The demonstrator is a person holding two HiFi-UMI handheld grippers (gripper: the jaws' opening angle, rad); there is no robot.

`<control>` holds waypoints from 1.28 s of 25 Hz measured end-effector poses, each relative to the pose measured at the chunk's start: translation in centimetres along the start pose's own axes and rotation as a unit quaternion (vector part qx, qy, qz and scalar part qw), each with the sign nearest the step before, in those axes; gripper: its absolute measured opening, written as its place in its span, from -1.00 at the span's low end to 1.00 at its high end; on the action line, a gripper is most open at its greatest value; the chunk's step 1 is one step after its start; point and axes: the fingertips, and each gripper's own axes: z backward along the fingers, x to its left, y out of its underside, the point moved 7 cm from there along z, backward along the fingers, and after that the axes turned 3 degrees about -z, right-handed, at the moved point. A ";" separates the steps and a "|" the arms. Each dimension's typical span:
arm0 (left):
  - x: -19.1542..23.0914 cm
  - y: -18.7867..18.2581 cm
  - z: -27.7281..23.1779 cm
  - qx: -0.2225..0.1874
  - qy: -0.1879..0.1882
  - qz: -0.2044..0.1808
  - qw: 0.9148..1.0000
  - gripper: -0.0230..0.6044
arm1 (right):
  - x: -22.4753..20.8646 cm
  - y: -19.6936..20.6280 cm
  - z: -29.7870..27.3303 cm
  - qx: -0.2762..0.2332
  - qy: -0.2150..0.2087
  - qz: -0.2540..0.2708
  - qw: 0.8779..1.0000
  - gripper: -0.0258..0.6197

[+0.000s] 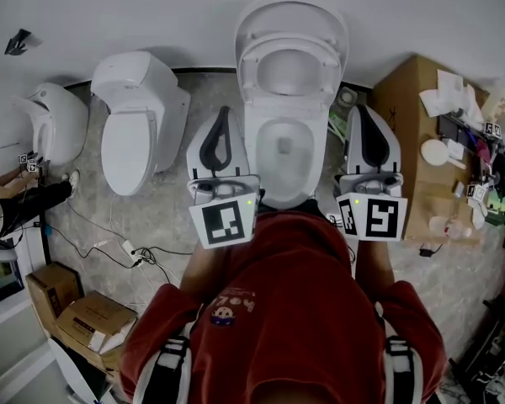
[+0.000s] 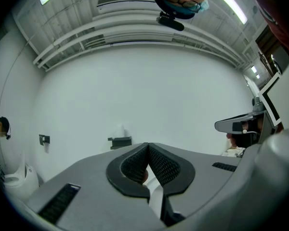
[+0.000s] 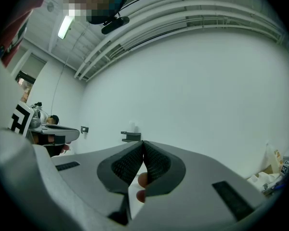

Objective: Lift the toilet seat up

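While two hand-held grippers point(image 1: 225, 116) point(image 1: 359, 113) hang shut, three toilets point(image 1: 290, 99) point(image 1: 139, 116) point(image 1: 55, 120) line wall point(image 1: 151, 15).

I've got both grippers out front, side by side, roughly parallel and about level. On the left gripper point(image 2: 148, 145) the jaws are closed, pad tips meeting, nothing between them. Same on the right gripper point(image 3: 143, 142): tips together, empty. I see two fingertips point(image 3: 142, 179) through the gap behind its pads. In the head view both marker cubes face the camera, left cube point(image 1: 225, 222) and right cube point(image 1: 374, 216). Elbows are bent, upper arms in red sleeves point(image 1: 156, 331) close to the torso.
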 end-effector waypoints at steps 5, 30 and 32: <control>-0.1 -0.1 0.3 -0.005 0.004 0.002 1.000 -0.89 | -0.3 -0.1 0.4 -0.002 0.012 0.004 1.000 -0.88; 1.1 -0.2 0.5 -0.009 0.023 0.025 0.999 -0.90 | 0.4 -0.1 0.0 0.001 0.008 0.009 1.000 -0.88; 1.2 -0.2 0.5 -0.010 0.025 0.024 0.999 -0.90 | 0.5 0.0 0.0 0.002 0.007 0.009 1.000 -0.88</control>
